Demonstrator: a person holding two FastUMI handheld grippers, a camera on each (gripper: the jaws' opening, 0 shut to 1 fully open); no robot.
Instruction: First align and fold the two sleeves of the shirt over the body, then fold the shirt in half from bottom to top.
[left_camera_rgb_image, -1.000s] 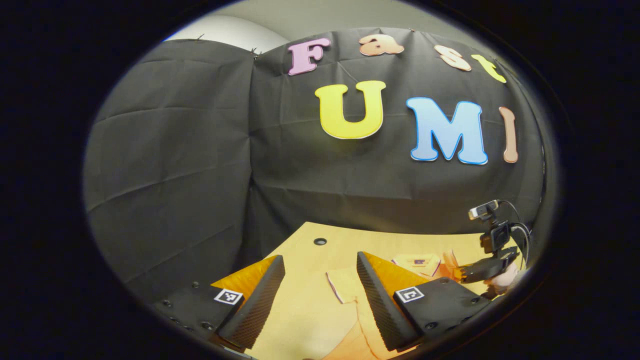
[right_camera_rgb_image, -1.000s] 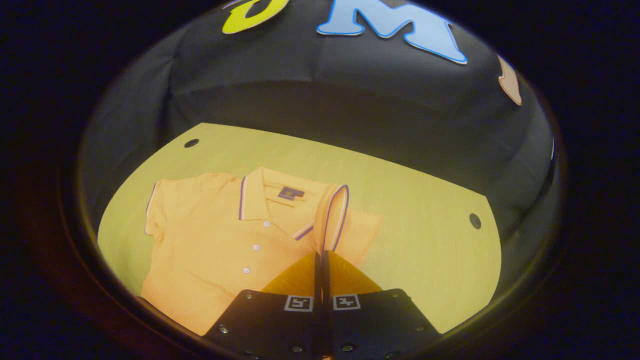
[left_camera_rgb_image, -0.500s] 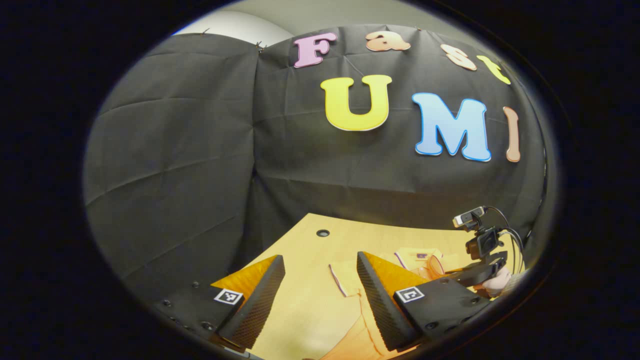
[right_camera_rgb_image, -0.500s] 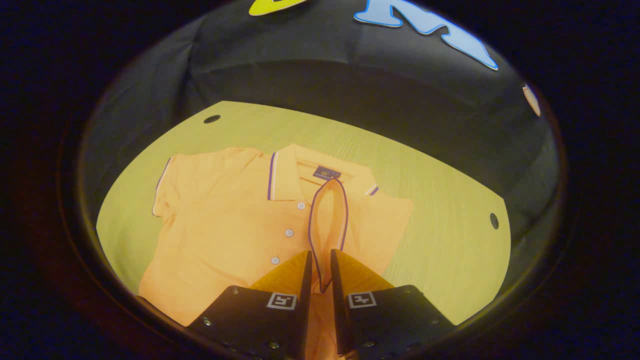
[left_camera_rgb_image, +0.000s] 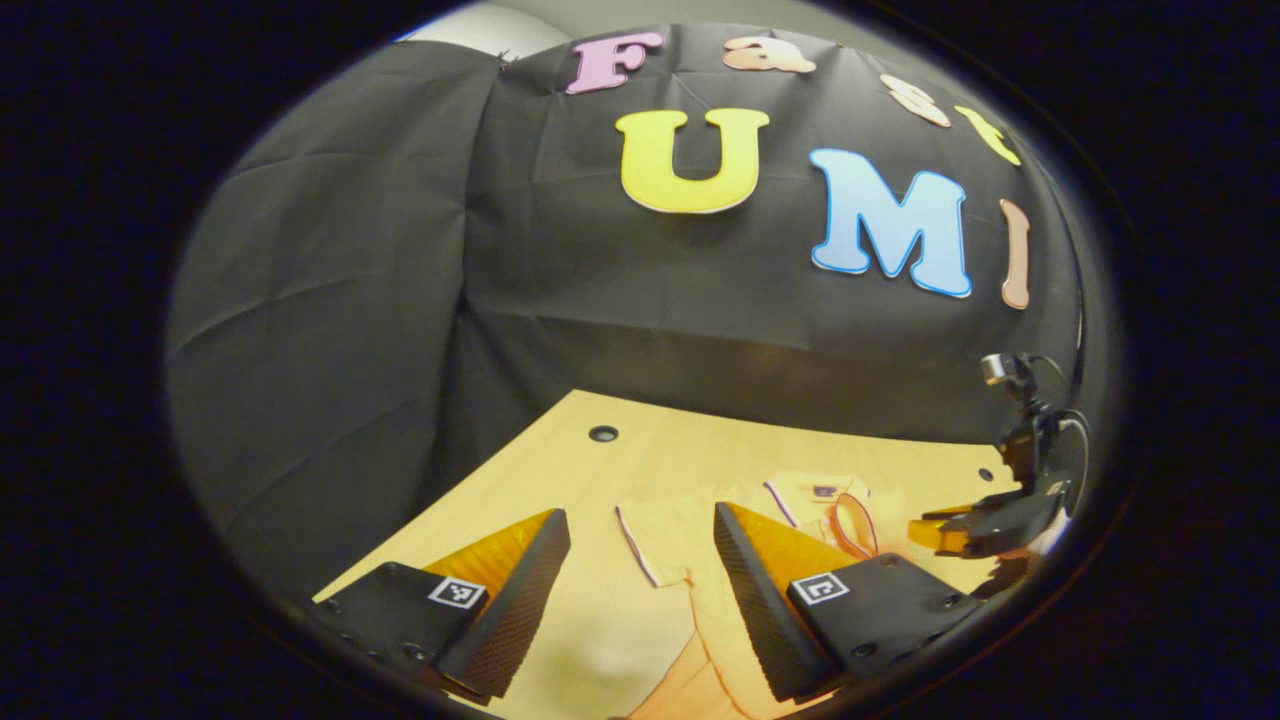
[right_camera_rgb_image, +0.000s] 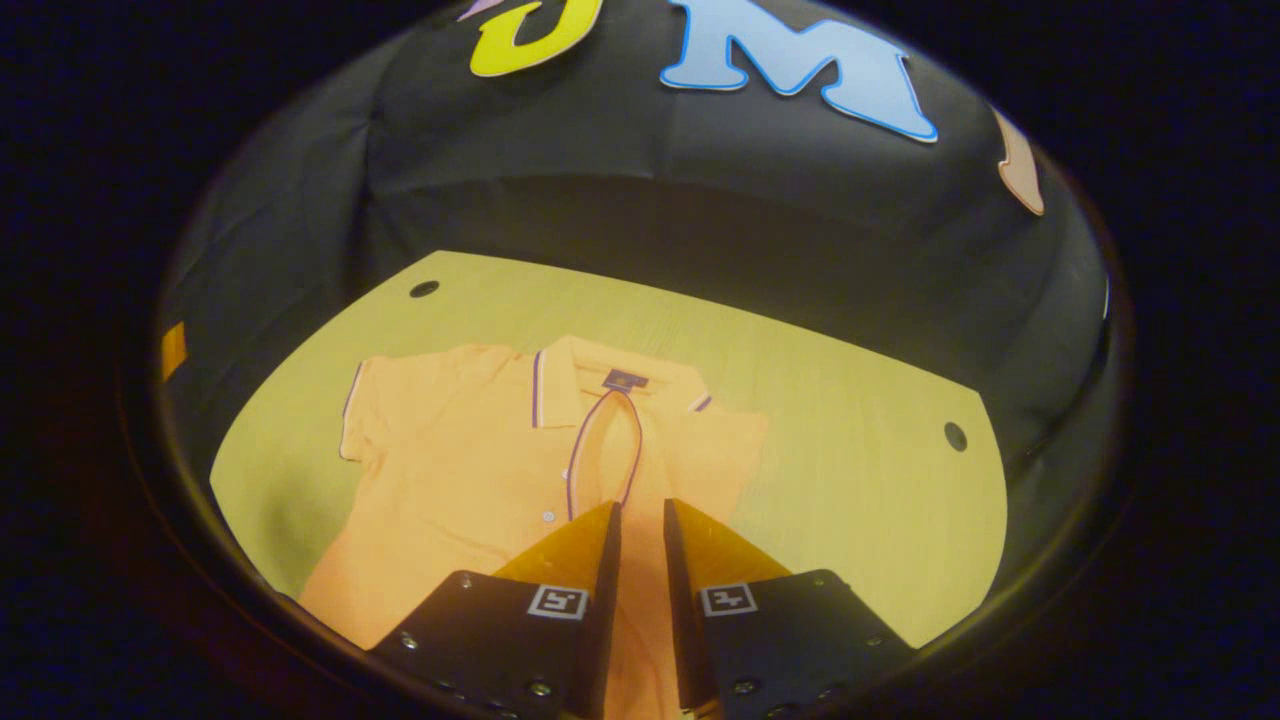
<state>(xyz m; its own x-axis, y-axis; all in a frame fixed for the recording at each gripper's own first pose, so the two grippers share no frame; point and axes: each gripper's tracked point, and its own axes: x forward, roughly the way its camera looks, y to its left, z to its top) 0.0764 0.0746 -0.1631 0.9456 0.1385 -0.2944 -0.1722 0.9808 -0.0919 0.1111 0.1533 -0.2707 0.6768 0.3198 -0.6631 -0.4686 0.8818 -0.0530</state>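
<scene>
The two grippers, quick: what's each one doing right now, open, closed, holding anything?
Left gripper: open, holding nothing, above the shirt.
Right gripper: slightly open; the folded sleeve lies past its tips, no grip.

Table (right_camera_rgb_image: 850, 400): light wood top, seen in both gripper views, set against the booth wall.
Holes (right_camera_rgb_image: 424, 289): two small dark round holes are seen near the table's far corners, one at each side (right_camera_rgb_image: 955, 436).
Booth wall (left_camera_rgb_image: 330, 300): black cloth, creased, hung behind the table.
Room wall (left_camera_rgb_image: 560, 20): pale surface glimpsed above the cloth.
</scene>
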